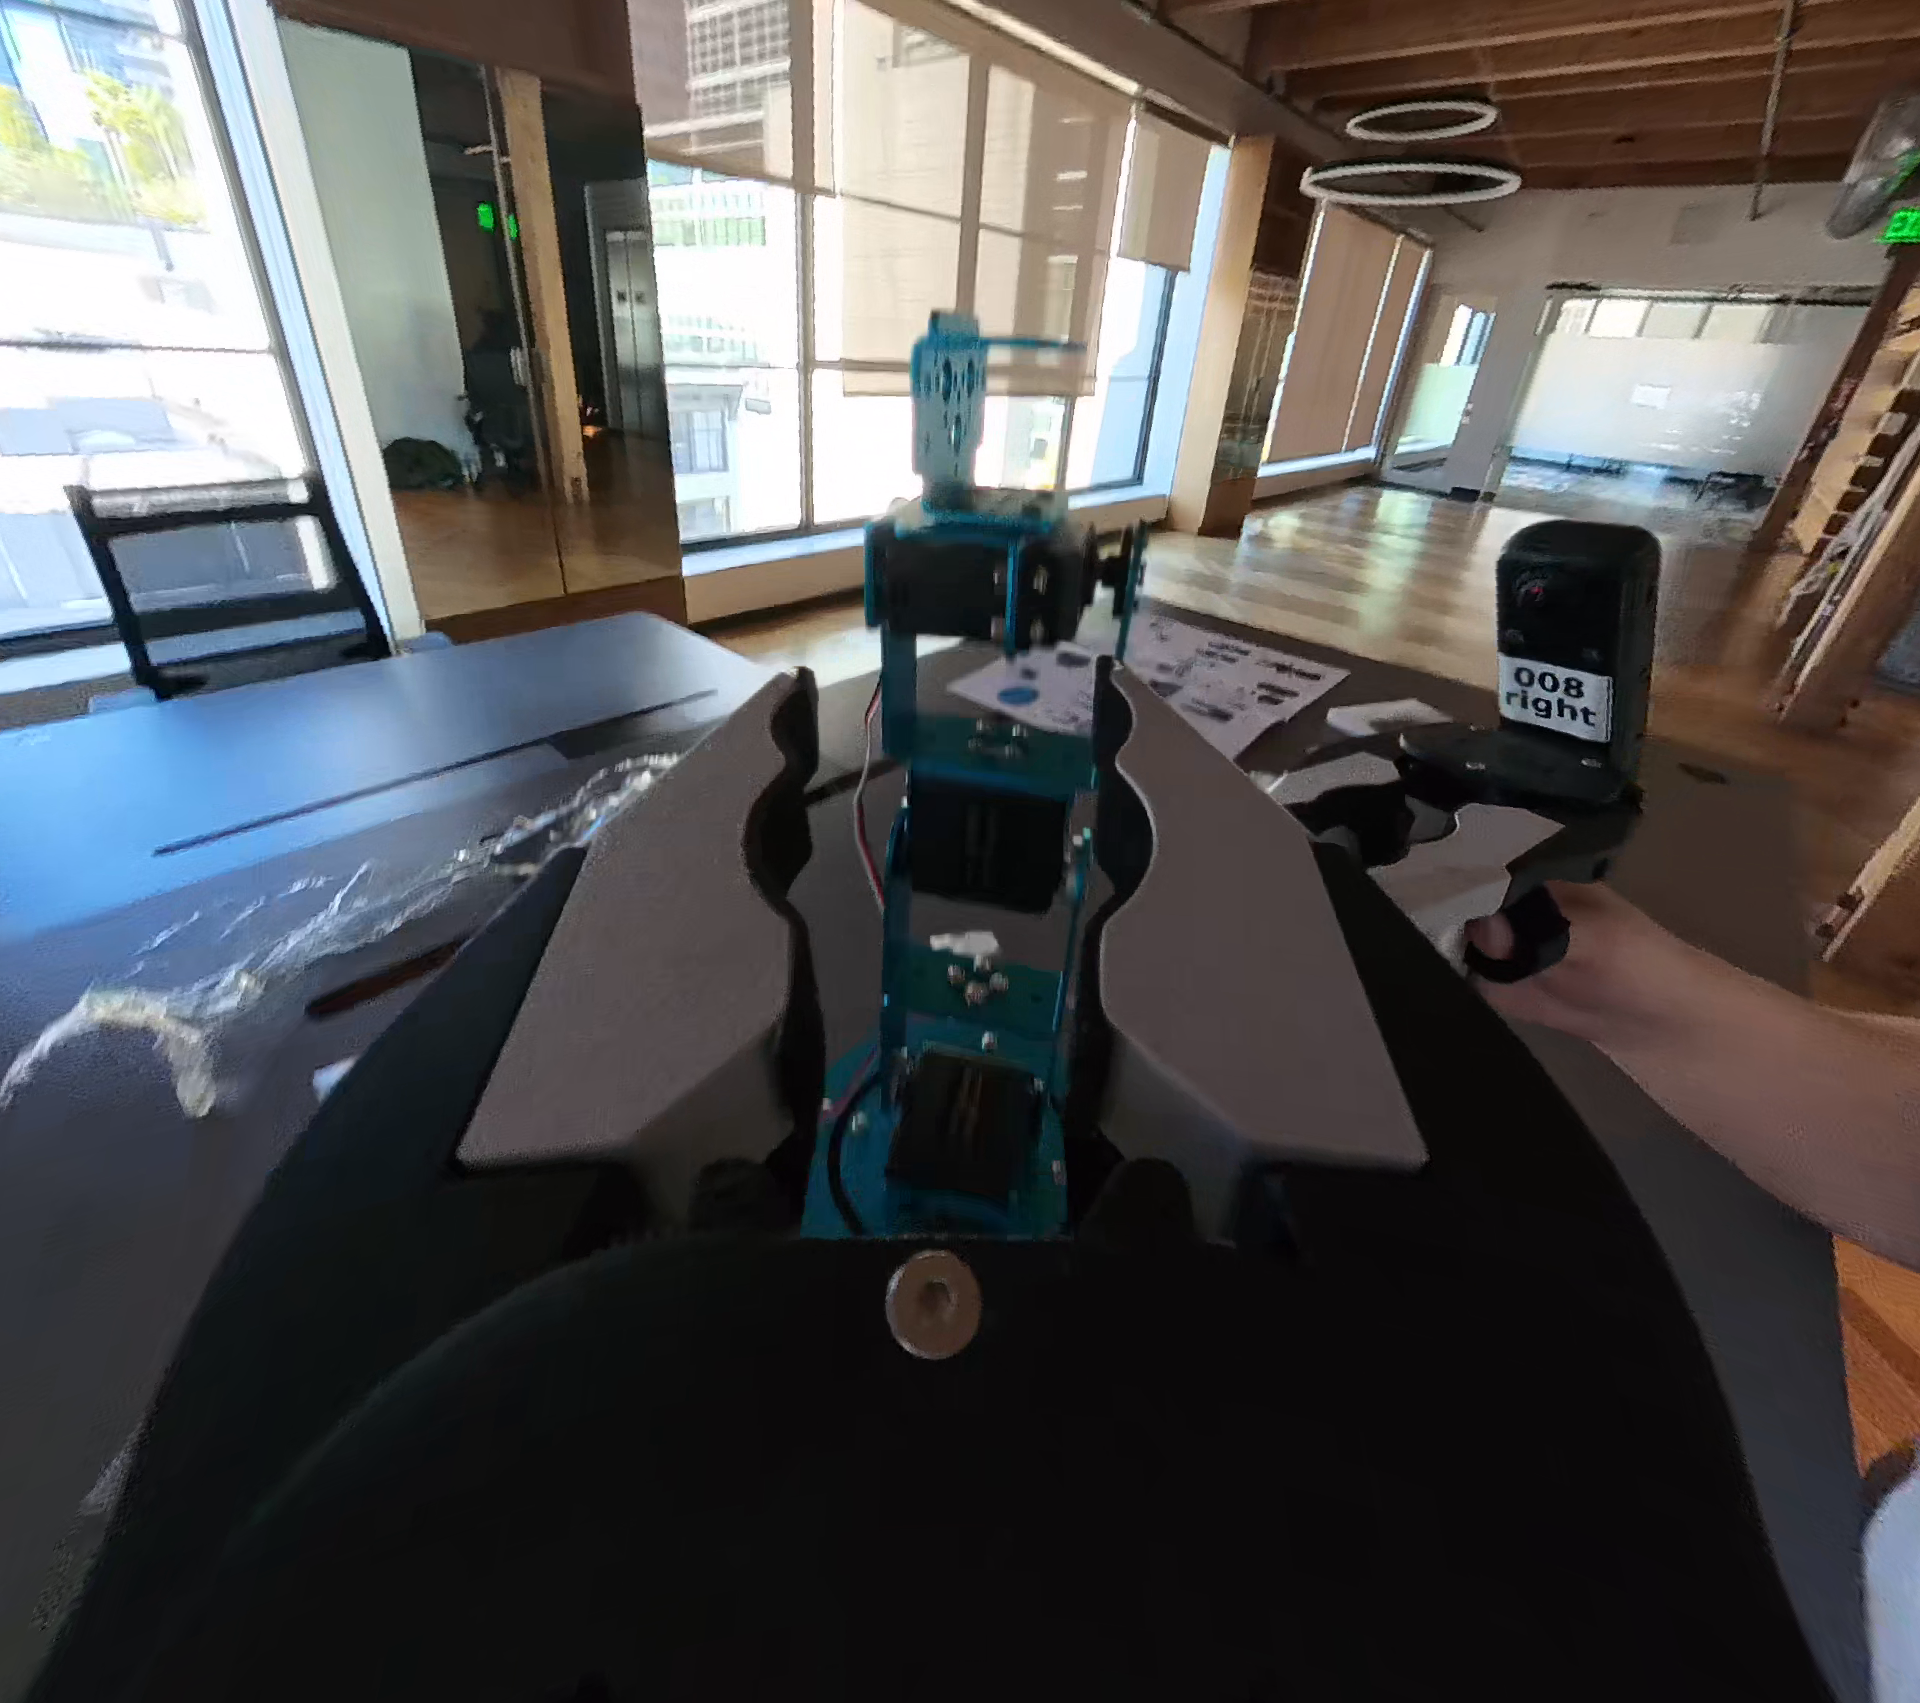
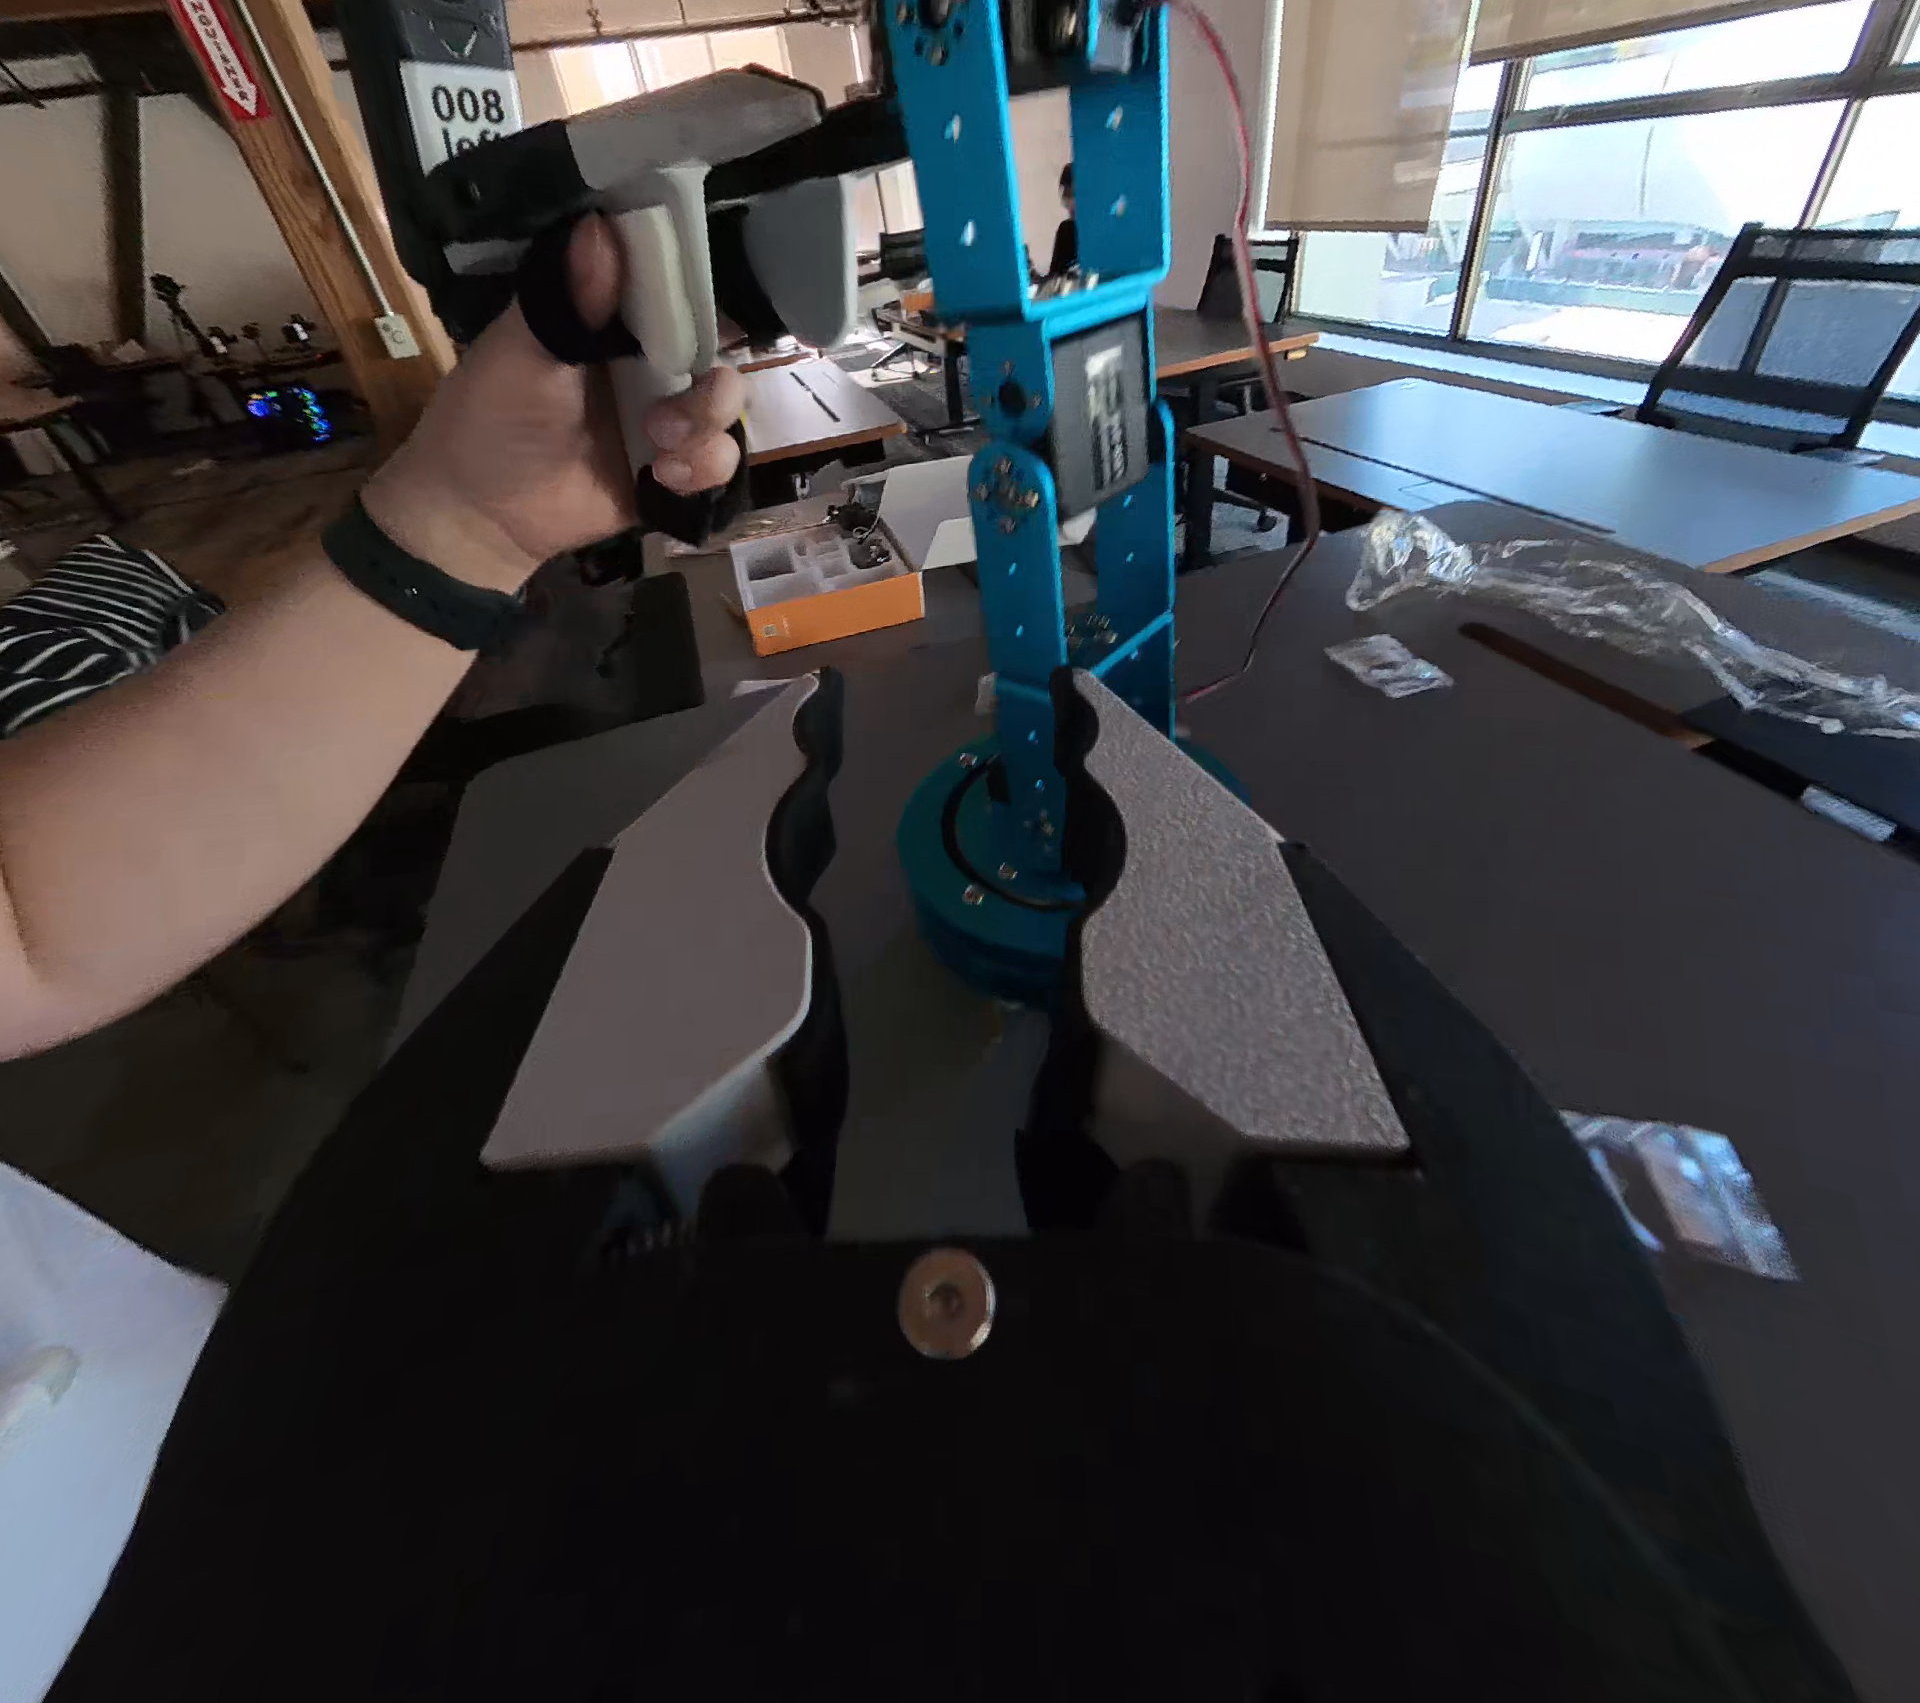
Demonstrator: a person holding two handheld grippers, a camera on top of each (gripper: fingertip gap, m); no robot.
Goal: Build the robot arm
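A blue metal robot arm kit (image 1: 982,739) with black servos stands upright on a dark table (image 2: 1558,926), on a round blue base (image 2: 966,832). My left gripper (image 1: 951,687) is level with the arm's upper part. Its jaws are closed in on both sides of the blue bracket and appear to grip it. In the right wrist view it (image 2: 873,193) reaches the arm (image 2: 977,230) from the left. My right gripper (image 2: 940,687) is open and empty, low by the base, its right finger beside the lowest bracket. It also shows in the left wrist view (image 1: 1351,812), held by a hand.
An open orange box (image 2: 831,593) with white foam and a black mat (image 2: 644,645) lie behind the arm. Crumpled clear plastic wrap (image 2: 1621,604) and small clear bags (image 2: 1387,666) lie to the right. Printed sheets (image 1: 1216,677) lie on the far side. A black chair (image 2: 1787,323) stands by the windows. The tips of one gripper are about 15 cm away from the tips of the other.
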